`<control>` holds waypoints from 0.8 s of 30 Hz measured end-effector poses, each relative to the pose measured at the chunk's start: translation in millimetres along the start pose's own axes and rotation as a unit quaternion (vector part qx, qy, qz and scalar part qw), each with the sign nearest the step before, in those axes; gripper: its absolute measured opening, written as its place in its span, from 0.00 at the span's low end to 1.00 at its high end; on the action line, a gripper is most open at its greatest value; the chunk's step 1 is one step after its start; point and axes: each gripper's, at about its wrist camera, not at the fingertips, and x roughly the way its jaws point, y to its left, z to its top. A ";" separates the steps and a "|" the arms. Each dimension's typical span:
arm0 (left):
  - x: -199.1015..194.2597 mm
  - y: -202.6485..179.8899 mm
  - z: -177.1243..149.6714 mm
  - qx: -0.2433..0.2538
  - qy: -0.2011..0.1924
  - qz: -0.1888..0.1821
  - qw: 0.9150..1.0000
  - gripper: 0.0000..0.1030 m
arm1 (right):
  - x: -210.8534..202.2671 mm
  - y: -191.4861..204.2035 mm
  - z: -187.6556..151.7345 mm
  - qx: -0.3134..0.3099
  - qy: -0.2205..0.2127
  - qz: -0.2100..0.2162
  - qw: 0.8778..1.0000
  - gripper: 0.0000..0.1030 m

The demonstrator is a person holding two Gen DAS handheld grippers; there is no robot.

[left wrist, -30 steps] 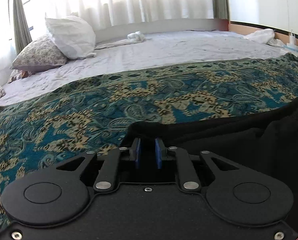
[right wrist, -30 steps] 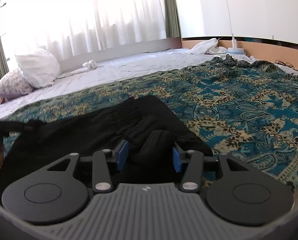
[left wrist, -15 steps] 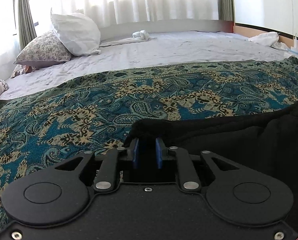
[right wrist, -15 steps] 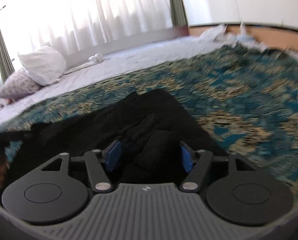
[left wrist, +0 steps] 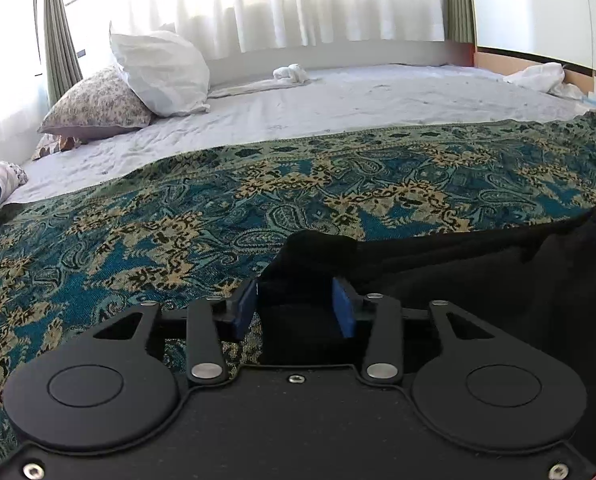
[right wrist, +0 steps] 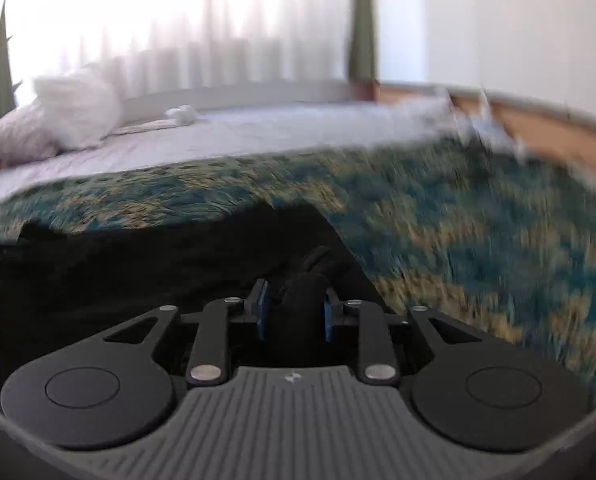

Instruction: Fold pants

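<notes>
Pants: black pants (left wrist: 478,264) lie on the patterned bedspread, filling the lower right of the left wrist view and the lower left and centre of the right wrist view (right wrist: 145,264).
Left gripper: left gripper (left wrist: 295,304) at lower centre, jaws spread apart, a raised corner of the black cloth lying loose between the blue pads.
Right gripper: right gripper (right wrist: 293,312) at lower centre, jaws pinching a bunched fold of the pants.
Bedspread: teal and tan paisley bedspread (left wrist: 177,232) across the middle; blurred in the right wrist view.
Sheet: pale sheet (left wrist: 358,108) beyond it.
Pillows: white pillow (left wrist: 159,72) and floral pillow (left wrist: 97,108), upper left.
Curtains: sheer white curtains (left wrist: 298,0) along the top.
</notes>
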 end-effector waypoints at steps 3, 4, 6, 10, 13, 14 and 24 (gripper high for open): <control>0.0 1.0 0.8 -0.003 0.000 -0.014 1.000 0.46 | -7.5 -13.0 4.7 0.035 -0.011 -0.015 0.999 0.30; 0.7 0.9 1.0 -0.003 0.000 -0.017 1.000 0.47 | -9.7 -14.4 4.5 0.036 -0.014 -0.024 0.999 0.30; 1.0 0.0 1.6 -0.002 0.000 -0.016 1.000 0.47 | -8.2 -17.4 4.3 0.033 0.005 -0.036 0.999 0.50; -12.5 0.3 5.7 0.020 -0.020 -0.009 1.000 0.46 | -27.2 -25.3 11.0 -0.008 0.004 -0.038 0.999 0.67; -17.1 4.1 14.9 0.023 -0.034 -0.017 0.999 0.46 | -40.4 -27.9 38.2 -0.035 -0.041 -0.034 0.998 0.76; -14.3 4.3 18.5 0.019 -0.029 -0.012 0.999 0.46 | -30.9 -28.3 55.1 -0.042 -0.032 -0.010 0.999 0.82; 17.5 5.4 11.8 -0.014 0.012 -0.001 1.000 0.46 | 112.1 5.5 84.8 -0.004 0.180 0.113 0.977 0.44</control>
